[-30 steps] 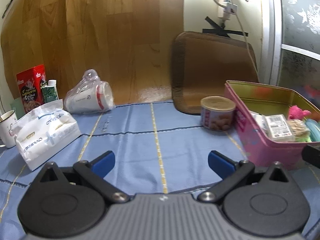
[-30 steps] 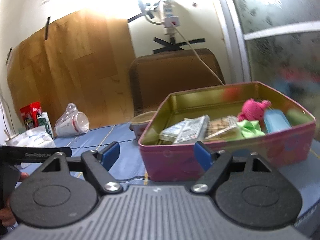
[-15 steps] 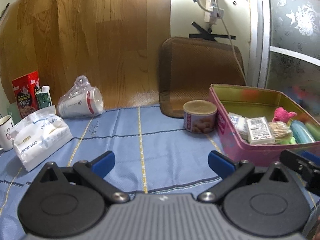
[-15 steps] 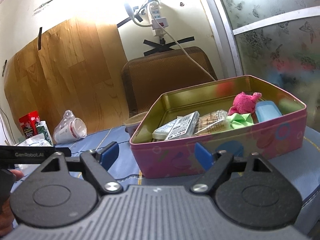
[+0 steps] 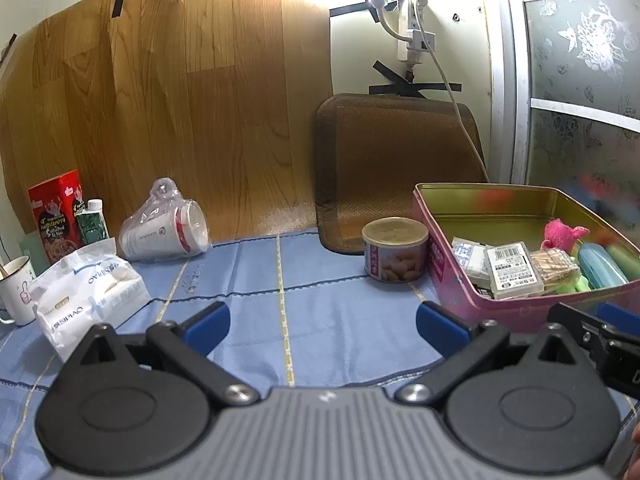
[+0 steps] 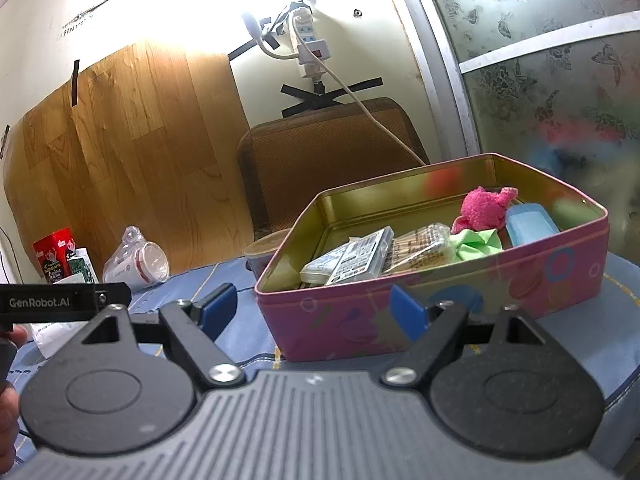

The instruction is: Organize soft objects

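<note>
A pink tin box stands on the blue cloth at the right. It holds a pink plush toy, a green cloth, a blue case and several small packets. A white soft tissue pack lies at the left. My left gripper is open and empty above the cloth. My right gripper is open and empty just before the tin's near wall.
A small can stands left of the tin. A bagged stack of cups lies at the back. A red box, a small carton and a mug stand far left. A brown mat leans on the wall.
Both grippers have drawn back and tilted up, so the tin and table objects sit lower and farther in view. Both stay open and empty.
</note>
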`<state>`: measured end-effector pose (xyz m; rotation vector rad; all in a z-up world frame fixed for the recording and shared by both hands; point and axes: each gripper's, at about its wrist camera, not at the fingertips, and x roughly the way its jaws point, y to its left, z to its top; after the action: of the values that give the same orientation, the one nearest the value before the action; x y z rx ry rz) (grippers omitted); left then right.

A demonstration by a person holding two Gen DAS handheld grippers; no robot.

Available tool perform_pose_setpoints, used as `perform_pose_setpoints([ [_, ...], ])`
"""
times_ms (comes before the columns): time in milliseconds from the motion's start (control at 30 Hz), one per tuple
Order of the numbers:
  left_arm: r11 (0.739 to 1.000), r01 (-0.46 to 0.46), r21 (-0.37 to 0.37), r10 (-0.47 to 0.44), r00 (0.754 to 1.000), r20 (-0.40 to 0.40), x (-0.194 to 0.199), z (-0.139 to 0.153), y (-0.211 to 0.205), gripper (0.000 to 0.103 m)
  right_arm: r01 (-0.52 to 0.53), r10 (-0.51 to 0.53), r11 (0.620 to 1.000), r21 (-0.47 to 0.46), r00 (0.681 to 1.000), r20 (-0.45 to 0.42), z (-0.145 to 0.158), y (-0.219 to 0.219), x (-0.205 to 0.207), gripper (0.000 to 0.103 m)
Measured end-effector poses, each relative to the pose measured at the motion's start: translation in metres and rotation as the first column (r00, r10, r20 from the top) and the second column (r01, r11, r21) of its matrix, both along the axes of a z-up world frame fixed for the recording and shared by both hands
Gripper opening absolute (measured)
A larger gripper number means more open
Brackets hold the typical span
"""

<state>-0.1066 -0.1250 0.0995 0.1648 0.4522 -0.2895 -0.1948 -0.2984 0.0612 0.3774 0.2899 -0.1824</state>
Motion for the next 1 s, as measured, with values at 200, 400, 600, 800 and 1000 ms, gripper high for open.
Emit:
perform_pose_setpoints([
  [200, 1.000, 0.004, -0.023, -0.004, 1.000, 0.019, -0.002, 0.002, 0.004, 0.103, 0.005, -0.005, 1.000, 0.000, 1.000, -0.002, -0.001, 0.000, 0.000, 0.086],
  [400, 0.999, -0.001, -0.036, 0.002, 0.999, 0.033, -0.004, 0.003, 0.004, 0.103, 0.009, -0.009, 1.000, -0.017, 1.000, 0.003, -0.001, 0.002, 0.001, 0.086],
  [600, 0.999, -0.021, -0.038, 0.022, 0.999, 0.042, -0.005, 0.003, 0.005, 0.103, 0.009, -0.009, 1.000, -0.030, 1.000, 0.011, 0.000, 0.004, 0.000, 0.086],
  [800, 0.999, -0.037, -0.033, 0.040, 0.995, 0.091, -0.009, 0.003, 0.007, 0.103, 0.014, -0.014, 1.000, -0.025, 1.000, 0.009, 0.000, 0.003, 0.000, 0.086],
  [1000, 0.999, -0.035, -0.003, 0.035, 0.993, 0.111, -0.013, 0.002, 0.003, 0.103, 0.007, -0.007, 1.000, -0.028, 1.000, 0.003, -0.001, 0.004, 0.001, 0.086],
])
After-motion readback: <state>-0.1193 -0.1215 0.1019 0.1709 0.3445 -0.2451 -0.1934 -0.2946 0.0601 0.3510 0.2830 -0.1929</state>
